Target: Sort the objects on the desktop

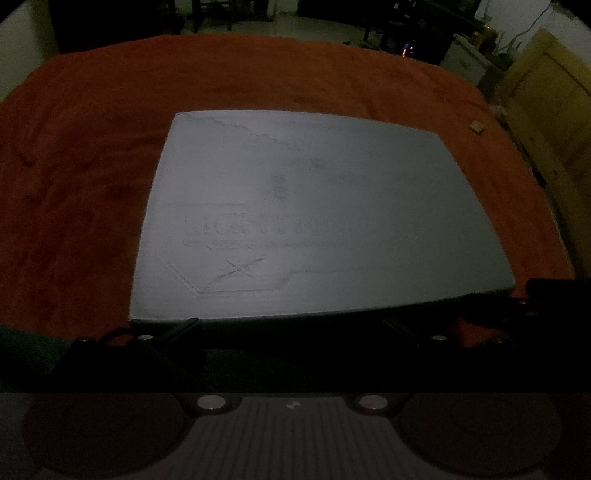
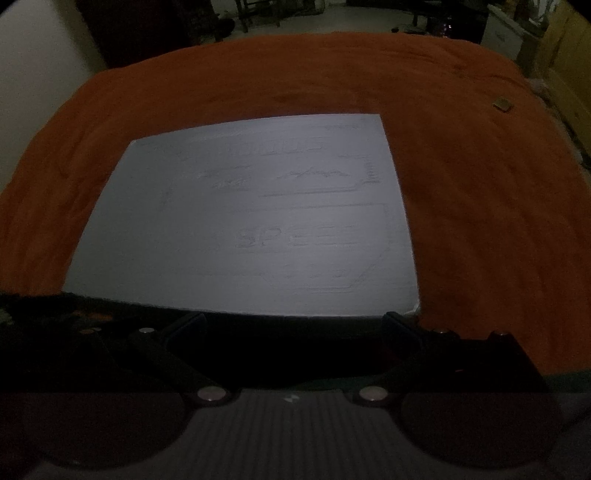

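The scene is dim. A large flat white mat (image 1: 317, 218) with faint printed lettering lies on an orange cloth (image 1: 74, 166) that covers the table. It also shows in the right wrist view (image 2: 240, 221). My left gripper (image 1: 291, 325) is open, its dark fingers spread wide just short of the mat's near edge. My right gripper (image 2: 293, 321) is open too, fingers spread at the mat's near edge, close to its right corner. Neither holds anything. A small tan block (image 1: 477, 127) lies on the cloth at the far right, and shows in the right wrist view (image 2: 503, 105).
The orange cloth (image 2: 480, 203) spreads wide around the mat. A pale wooden cabinet (image 1: 546, 96) stands beyond the table's right edge. Dark furniture (image 1: 406, 29) and a floor lie behind the table's far edge.
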